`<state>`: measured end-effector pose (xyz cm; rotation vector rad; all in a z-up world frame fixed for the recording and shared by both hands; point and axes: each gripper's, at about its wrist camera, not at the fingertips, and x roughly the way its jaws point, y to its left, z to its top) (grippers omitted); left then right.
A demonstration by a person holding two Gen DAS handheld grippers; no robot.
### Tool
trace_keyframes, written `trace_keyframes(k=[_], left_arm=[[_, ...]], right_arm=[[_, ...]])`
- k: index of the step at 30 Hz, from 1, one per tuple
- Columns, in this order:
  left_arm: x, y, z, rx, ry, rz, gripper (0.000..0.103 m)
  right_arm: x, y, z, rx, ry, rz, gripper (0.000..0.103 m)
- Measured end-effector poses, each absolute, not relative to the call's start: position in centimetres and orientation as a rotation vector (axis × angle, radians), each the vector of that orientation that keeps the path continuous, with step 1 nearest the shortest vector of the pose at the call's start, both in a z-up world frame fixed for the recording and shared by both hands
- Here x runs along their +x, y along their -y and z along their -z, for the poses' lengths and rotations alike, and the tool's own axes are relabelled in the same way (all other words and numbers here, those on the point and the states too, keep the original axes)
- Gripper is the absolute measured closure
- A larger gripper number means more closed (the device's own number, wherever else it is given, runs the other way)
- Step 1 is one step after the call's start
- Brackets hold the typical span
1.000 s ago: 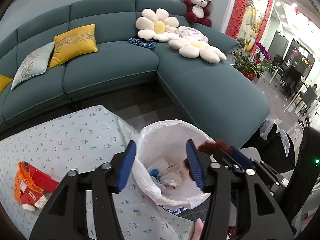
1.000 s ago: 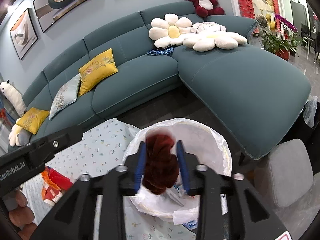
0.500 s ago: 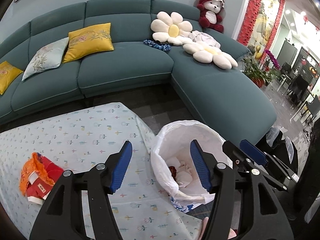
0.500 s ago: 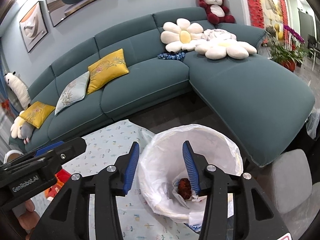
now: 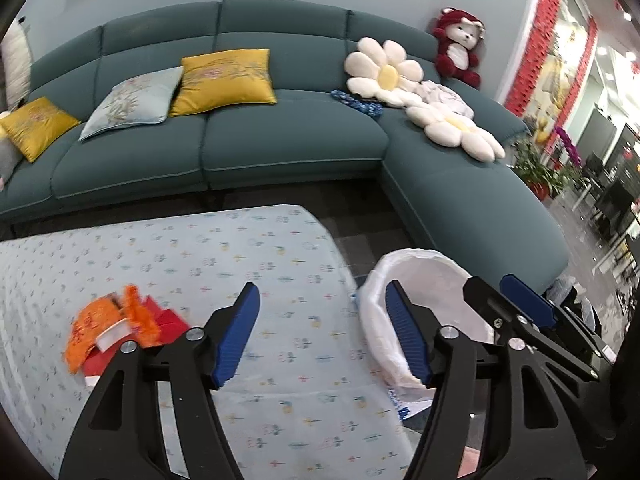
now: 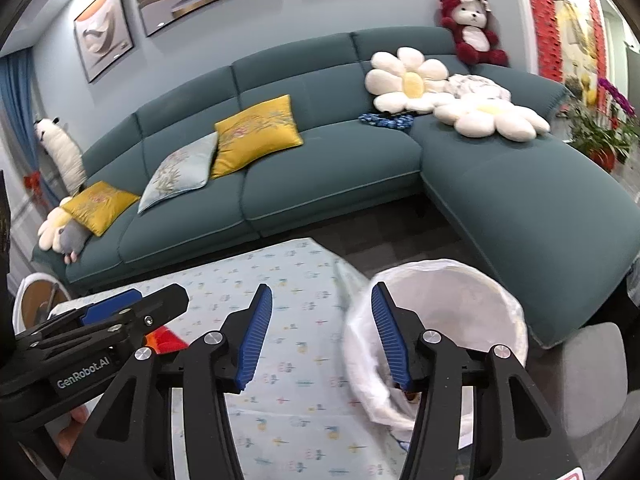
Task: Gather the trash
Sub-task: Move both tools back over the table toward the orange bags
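While both grippers hang over the table, I see nothing between either pair of blue pads. My left gripper (image 5: 322, 332) has its jaws opening, spread wide over the patterned tablecloth (image 5: 192, 264), with only cloth showing in the gap. My right gripper (image 6: 322, 332) is opening too, and it is just as empty; its left pad sits over the cloth, while its right pad overlaps the near rim of the trash bin (image 6: 500, 292).

That bin, lined with a white plastic bag, stands off the right end of the table, between the table and the teal sofa (image 6: 328, 168). From my right camera I can make out a small dark brown scrap low inside the liner, mostly hidden behind my right finger, so I cannot tell what it is.

On the table's left part lies the remaining trash: an orange and red wrapper (image 5: 108, 328), crumpled, with a white strip across it. It rests just left of my left gripper's left finger, close to it but apart. In the right camera only a red and orange sliver of it peeks from behind the left gripper's black frame.

Yellow and pale cushions, flower-shaped pillows and a red plush bear (image 5: 456, 48) sit on the sofa.
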<state>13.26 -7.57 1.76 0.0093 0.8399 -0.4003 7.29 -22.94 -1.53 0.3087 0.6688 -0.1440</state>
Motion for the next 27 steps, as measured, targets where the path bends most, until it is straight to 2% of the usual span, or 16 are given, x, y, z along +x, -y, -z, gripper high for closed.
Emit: trace_keyframes(k=[11,22,27], left_arm=[[13.9,-2.0,-1.1,-0.062,-0.841,0.260,0.026],[14.9,-12.7,2.2,-0.117,-0.898,0.100,0.013],[15.6,-17.4,4.4,-0.170,-0.949,0.045,0.013]], right_arm=[[9.2,15.2,1.0,0.270,-0.693,0.026,0.046],[12.0,6.4,3.7,0.211,-0.772,-0.088,0.043],[13.5,3.3,5.6,0.202,-0.820,-0.113,0.043]])
